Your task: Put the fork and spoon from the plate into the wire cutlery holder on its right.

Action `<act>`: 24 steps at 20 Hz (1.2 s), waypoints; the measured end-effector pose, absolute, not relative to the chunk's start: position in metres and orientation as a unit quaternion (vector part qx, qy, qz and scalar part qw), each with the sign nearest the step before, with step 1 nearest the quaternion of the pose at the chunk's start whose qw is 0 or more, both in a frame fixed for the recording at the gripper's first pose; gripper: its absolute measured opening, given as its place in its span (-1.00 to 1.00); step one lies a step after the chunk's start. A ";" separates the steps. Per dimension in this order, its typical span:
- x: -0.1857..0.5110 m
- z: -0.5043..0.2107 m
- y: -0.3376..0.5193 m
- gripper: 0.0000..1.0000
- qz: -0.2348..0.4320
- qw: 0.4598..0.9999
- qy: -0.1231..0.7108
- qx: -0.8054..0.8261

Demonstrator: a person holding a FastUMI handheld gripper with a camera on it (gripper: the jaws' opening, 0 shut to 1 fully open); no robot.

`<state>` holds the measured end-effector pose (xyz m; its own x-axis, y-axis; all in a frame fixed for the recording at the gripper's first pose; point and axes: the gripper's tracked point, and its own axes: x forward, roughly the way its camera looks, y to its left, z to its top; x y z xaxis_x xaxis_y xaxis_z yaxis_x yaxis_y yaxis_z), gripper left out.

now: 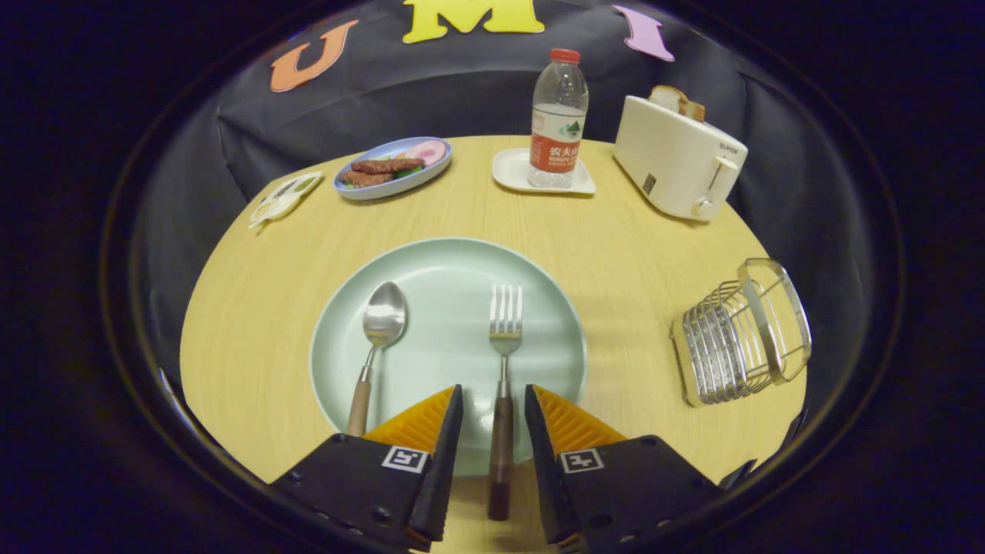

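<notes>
Claw (494, 394) fingers stood apart, one on each side of the fork (503, 362) handle, not touching it. Fork and spoon (375, 338) lay side by side on the plate (450, 265), spoon to the left. Right of the plate sat the wire holder (740, 332), tipped over. Beyond stood a bottle (558, 115) with Chinese writing on its label and a toaster (679, 158) marked SUPOR.

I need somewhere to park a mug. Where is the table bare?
Bare wood lies between the green plate and wire holder, and between that plate and the bottle's tray. The far edge is crowded. The fork handle lies between the open gripper fingers.
</notes>
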<state>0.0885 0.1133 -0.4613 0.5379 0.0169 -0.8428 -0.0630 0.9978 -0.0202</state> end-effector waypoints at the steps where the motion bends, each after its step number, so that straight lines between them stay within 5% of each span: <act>1: 0.089 -0.464 0.112 -0.13 0.019 0.875 0.483 -0.028; 3: 0.088 -0.466 0.115 -0.24 0.020 0.872 0.489 -0.025; 6: 0.087 -0.468 0.112 -0.70 0.008 0.867 0.498 -0.031; 8: 0.083 -0.464 0.112 -0.70 0.017 0.866 0.499 -0.039; 9: 0.084 -0.463 0.115 -0.88 0.026 0.865 0.500 -0.045; 24: 0.061 -0.375 0.085 -0.96 0.063 0.899 0.431 -0.042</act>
<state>0.0614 0.0846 -0.3748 0.6198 0.0773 -0.7809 -0.1496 0.9885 -0.0209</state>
